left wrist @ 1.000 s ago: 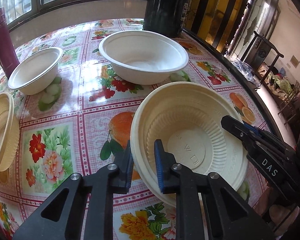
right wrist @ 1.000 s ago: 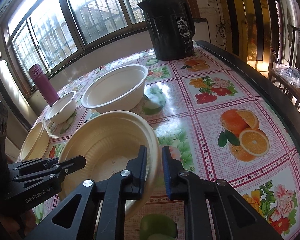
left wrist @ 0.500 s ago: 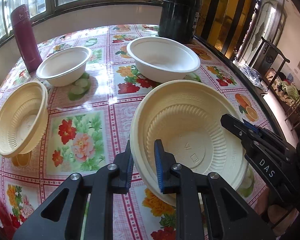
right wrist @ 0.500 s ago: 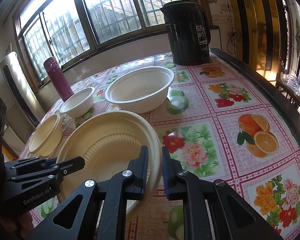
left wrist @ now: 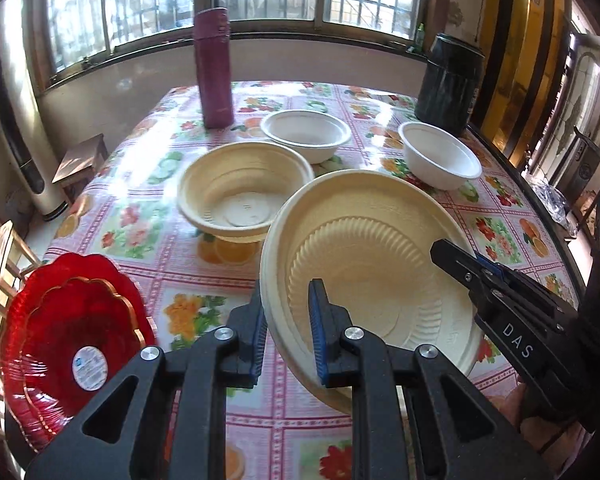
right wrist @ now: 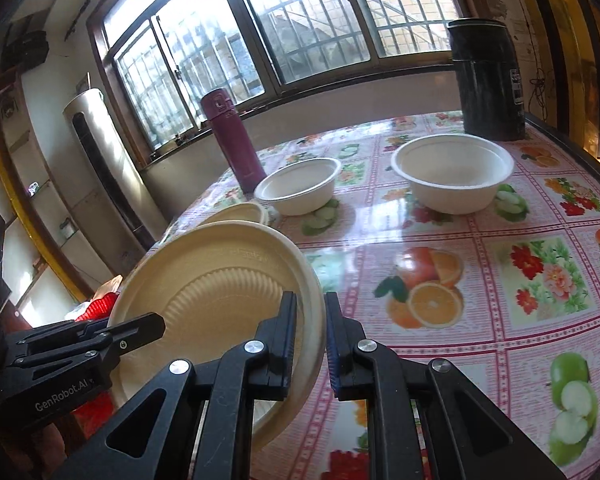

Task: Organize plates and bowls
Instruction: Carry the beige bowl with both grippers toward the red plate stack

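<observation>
Barred windows (right wrist: 308, 28) light a floral tablecloth (right wrist: 500, 248); wooden chair (left wrist: 592, 168) stands beside it.

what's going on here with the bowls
A person holds one cream bowl tilted above the table, the left claw and right claw each shut on its rim at opposite sides. A matching cream bowl sits just ahead, with two white bowls beyond and red plates at the left edge.

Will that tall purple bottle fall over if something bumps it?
Probably yes: the purple bottle stands upright, tall and narrow on a small base. The shiny tablecloth may let it slide. Once down, its round body would likely roll.
</observation>
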